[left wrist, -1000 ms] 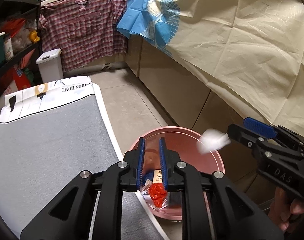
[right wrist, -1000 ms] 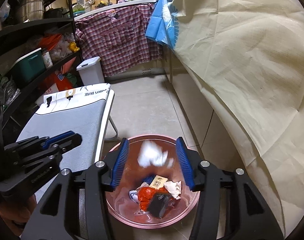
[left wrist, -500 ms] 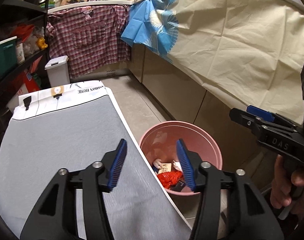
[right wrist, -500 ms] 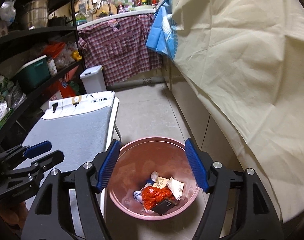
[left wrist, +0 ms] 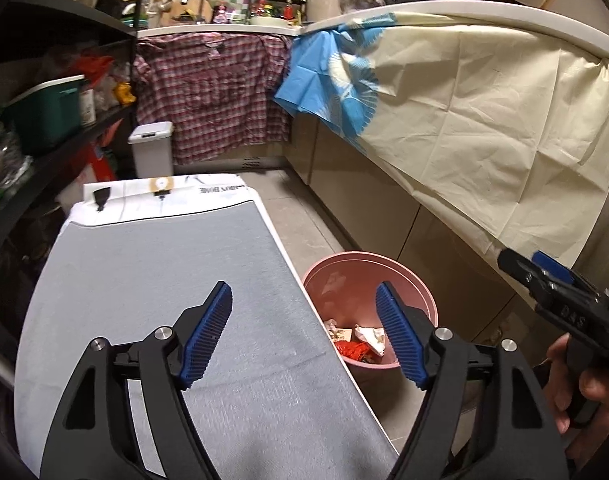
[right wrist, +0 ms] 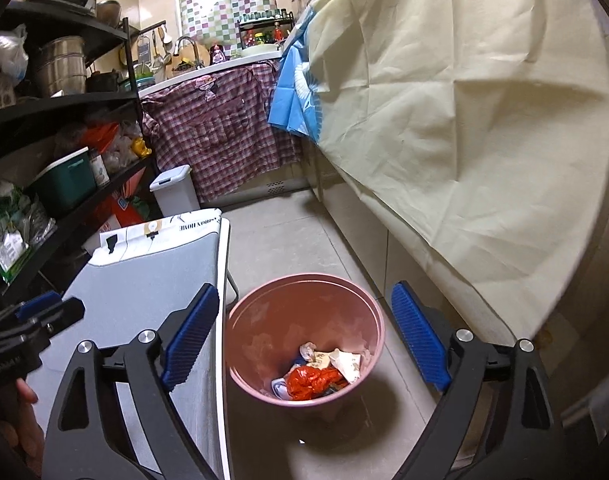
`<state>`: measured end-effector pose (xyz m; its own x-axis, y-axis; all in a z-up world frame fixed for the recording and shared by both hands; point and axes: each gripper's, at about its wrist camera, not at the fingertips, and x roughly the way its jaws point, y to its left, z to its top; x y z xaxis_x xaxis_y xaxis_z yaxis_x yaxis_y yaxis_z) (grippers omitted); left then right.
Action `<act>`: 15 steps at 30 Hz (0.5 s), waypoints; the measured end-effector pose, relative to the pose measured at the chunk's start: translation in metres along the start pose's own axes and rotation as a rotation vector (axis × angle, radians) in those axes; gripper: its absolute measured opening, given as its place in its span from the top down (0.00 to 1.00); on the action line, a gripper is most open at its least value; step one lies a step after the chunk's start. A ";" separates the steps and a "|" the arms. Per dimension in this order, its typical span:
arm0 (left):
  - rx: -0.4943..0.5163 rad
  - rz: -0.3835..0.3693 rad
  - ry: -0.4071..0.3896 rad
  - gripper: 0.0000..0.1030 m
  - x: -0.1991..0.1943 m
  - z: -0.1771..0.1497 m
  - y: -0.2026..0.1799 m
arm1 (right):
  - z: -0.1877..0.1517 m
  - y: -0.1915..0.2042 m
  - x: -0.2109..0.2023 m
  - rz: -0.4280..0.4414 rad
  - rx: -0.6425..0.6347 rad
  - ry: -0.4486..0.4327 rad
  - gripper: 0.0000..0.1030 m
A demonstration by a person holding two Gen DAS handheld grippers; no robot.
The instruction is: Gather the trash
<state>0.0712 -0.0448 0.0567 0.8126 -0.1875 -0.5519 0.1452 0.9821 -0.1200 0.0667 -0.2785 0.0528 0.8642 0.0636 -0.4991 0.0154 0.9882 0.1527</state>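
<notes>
A pink bin (right wrist: 304, 292) stands on the floor beside the grey ironing board (right wrist: 144, 300). It holds a red wrapper (right wrist: 310, 378) and white crumpled paper (right wrist: 346, 362). In the left wrist view the bin (left wrist: 368, 264) shows the same trash (left wrist: 356, 350) at its bottom. My left gripper (left wrist: 304, 336) is open and empty, raised over the board's right edge. My right gripper (right wrist: 304, 344) is open and empty, high above the bin. The right gripper also shows at the right edge of the left wrist view (left wrist: 544, 280).
The grey ironing board (left wrist: 164, 292) fills the left. A cream cloth (left wrist: 484, 128) hangs over the counter on the right. A white lidded bin (left wrist: 150, 148) and a plaid shirt (left wrist: 212, 92) stand at the back. Dark shelves (right wrist: 64, 140) line the left.
Both grippers opened wide and rose away from the bin. The white paper dropped from the right gripper into the bin, and the left gripper let go of the red wrapper.
</notes>
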 end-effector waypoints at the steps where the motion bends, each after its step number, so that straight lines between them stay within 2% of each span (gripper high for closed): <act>1: -0.005 0.005 0.001 0.27 -0.002 -0.001 0.000 | -0.003 0.004 -0.005 -0.006 -0.012 -0.006 0.14; 11: -0.045 0.071 0.037 0.25 -0.033 -0.043 -0.006 | -0.029 0.019 -0.045 -0.060 -0.104 -0.027 0.10; 15: -0.048 0.095 0.028 0.25 -0.042 -0.059 -0.010 | -0.037 0.022 -0.051 -0.076 -0.123 -0.022 0.09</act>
<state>0.0027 -0.0475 0.0326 0.8054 -0.0951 -0.5851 0.0410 0.9936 -0.1050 0.0041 -0.2552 0.0501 0.8735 -0.0138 -0.4866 0.0206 0.9998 0.0086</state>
